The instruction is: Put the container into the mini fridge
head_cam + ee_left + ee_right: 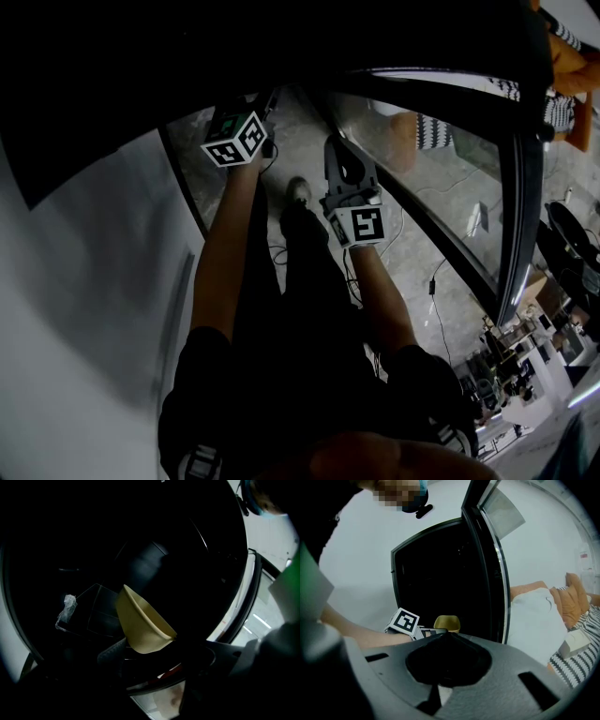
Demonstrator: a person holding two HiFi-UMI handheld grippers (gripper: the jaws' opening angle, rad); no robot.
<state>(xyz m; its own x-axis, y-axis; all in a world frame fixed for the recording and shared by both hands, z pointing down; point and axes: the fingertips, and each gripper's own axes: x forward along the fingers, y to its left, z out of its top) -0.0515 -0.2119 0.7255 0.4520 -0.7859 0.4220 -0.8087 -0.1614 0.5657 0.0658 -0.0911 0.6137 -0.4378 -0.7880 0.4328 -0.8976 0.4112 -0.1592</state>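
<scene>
Left gripper view first: the left gripper [151, 645] has its jaws spread wide, and the cream container [140, 620] sits tilted between them, mouth turned up and to the right. One grey finger [111, 651] lies against the container's lower flank. The other side is lost in shadow, so whether the pads truly clamp it can't be called. The container is inside the mini fridge [140, 531], dark all round it. A glass shelf [93, 609] is just behind to the left, with a scrap of crumpled clear plastic [67, 609] at that shelf's far edge.

Over to the right gripper view: the right gripper [445, 634] is pressed together with nothing in it, outside the cabinet and pointed at the opening. From there the container shows as a yellowish patch low in the black opening, just beyond the left gripper's marker cube [404, 620]. The fridge door [487, 559] stands swung open on the right. White bedding [534, 616] and orange cushions [574, 597] lie beyond the door, with a pale wall [361, 559] off to the left.
</scene>
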